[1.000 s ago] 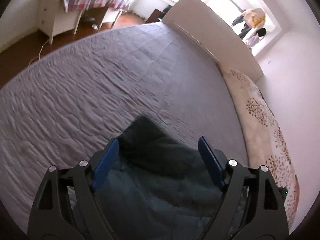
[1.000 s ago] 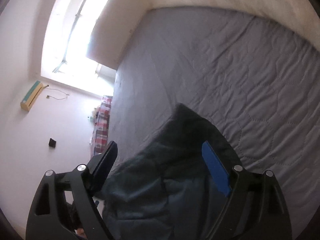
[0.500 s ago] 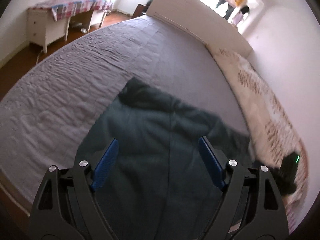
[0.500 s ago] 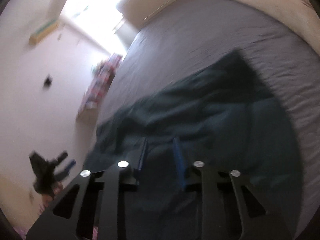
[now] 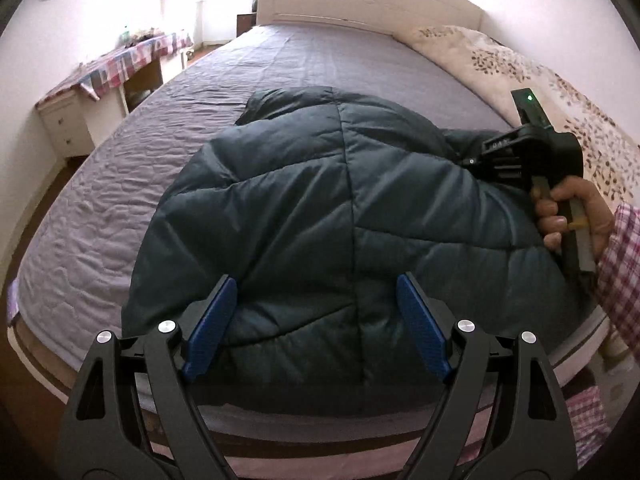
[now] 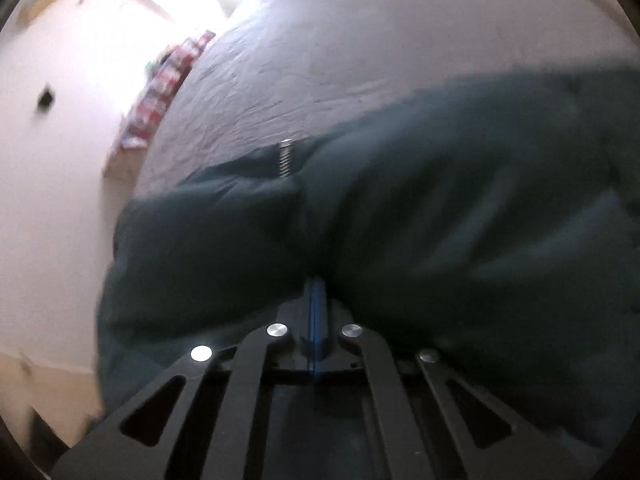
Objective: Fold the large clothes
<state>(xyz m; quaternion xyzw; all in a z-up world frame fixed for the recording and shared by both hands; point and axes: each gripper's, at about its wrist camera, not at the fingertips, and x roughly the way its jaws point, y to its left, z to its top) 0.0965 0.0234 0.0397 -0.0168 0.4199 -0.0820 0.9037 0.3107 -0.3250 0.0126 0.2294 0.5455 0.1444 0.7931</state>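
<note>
Overhead, left gripper (image 5: 316, 324) fingers gape; right gripper (image 6: 317, 308) clamps the jacket (image 5: 344, 208).

**Quilted jacket on the bed**

I see one dark teal puffer jacket (image 5: 340, 216), stitched into broad padded panels with a seam running down its middle. It lies spread in a rounded heap on the grey quilted bedspread (image 5: 168, 120), near the foot edge. A metal zipper (image 6: 285, 158) shows along one fold.
</note>
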